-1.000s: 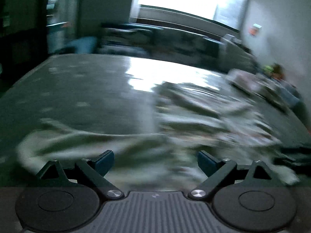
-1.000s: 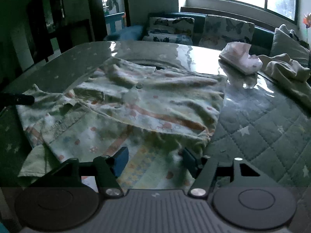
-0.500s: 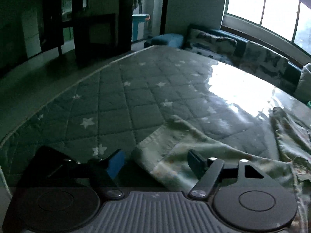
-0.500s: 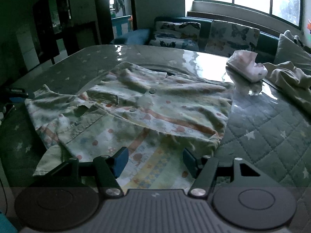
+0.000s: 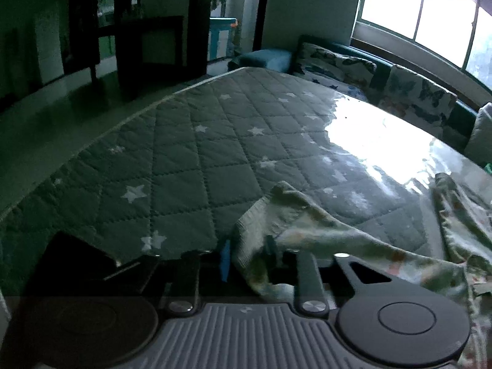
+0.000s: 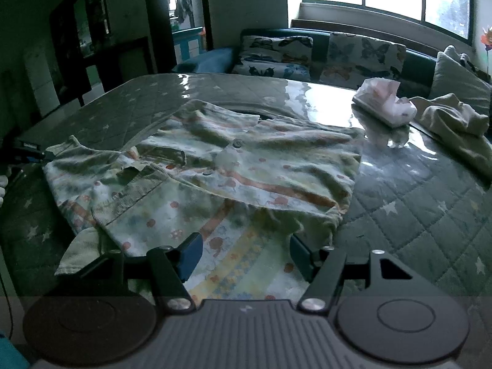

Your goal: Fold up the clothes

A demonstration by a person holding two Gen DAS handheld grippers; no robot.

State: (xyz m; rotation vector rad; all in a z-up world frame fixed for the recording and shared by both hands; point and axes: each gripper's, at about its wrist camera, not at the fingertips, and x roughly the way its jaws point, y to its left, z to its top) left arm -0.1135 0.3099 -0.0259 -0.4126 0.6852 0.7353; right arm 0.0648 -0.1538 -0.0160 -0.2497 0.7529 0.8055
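Observation:
A pale short-sleeved shirt (image 6: 246, 166) with a small print and orange stripes lies spread on the quilted star-pattern table cover (image 5: 184, 153). Its ribbed sleeve cuff (image 5: 276, 212) rises bunched between the fingers of my left gripper (image 5: 247, 255), whose jaws are closing and pinch the fabric. From the right wrist view that left gripper (image 6: 30, 153) shows at the far left, at the sleeve's tip. My right gripper (image 6: 246, 255) is open just above the shirt's near hem, with cloth under it but nothing pinched between its fingers.
A pink-and-white bundle (image 6: 384, 104) and a beige garment (image 6: 452, 123) lie at the table's far right. A sofa with butterfly cushions (image 6: 363, 52) runs behind the table under the windows. The table's left edge (image 5: 92, 144) drops to a dark floor.
My left gripper swung away from the shirt's body to the sleeve end near the table's left side, and its jaws came together around the cuff. The right gripper has stayed put.

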